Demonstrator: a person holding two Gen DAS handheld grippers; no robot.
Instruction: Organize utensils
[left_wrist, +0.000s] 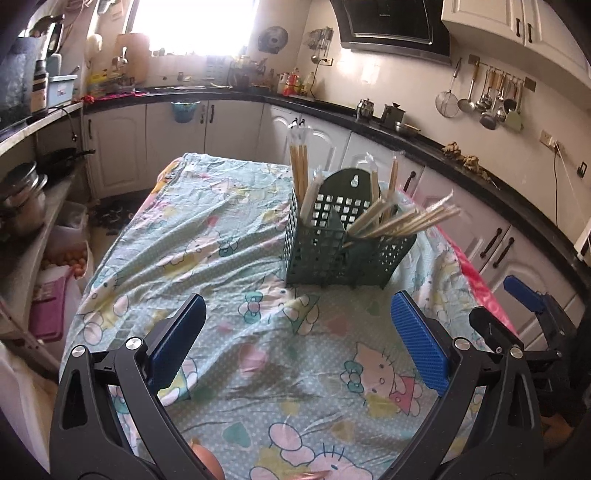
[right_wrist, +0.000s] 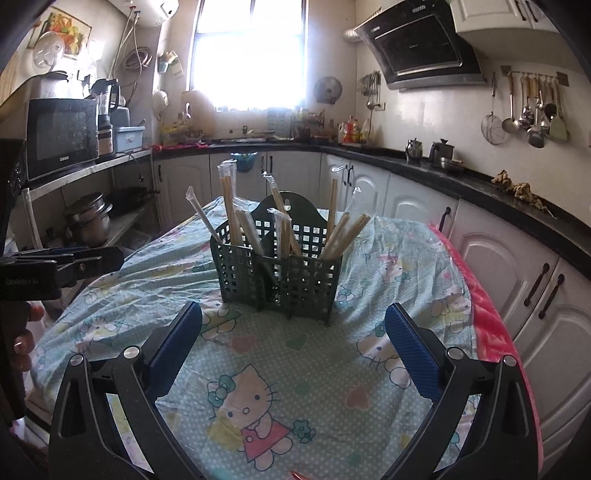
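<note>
A dark green slotted utensil holder stands on the table with the cartoon-cat cloth. Wrapped wooden chopsticks stick out of its compartments, some upright, some leaning right. My left gripper is open above the cloth, short of the holder, with nothing between its blue pads. My right gripper is open too, just in front of the holder and empty. In the left wrist view, the right gripper shows at the right edge. In the right wrist view, the left gripper shows at the left edge.
White cabinets under a black counter run behind and to the right of the table. Shelves with pots and a microwave stand on the left. A pink cloth edge hangs at the table's right side.
</note>
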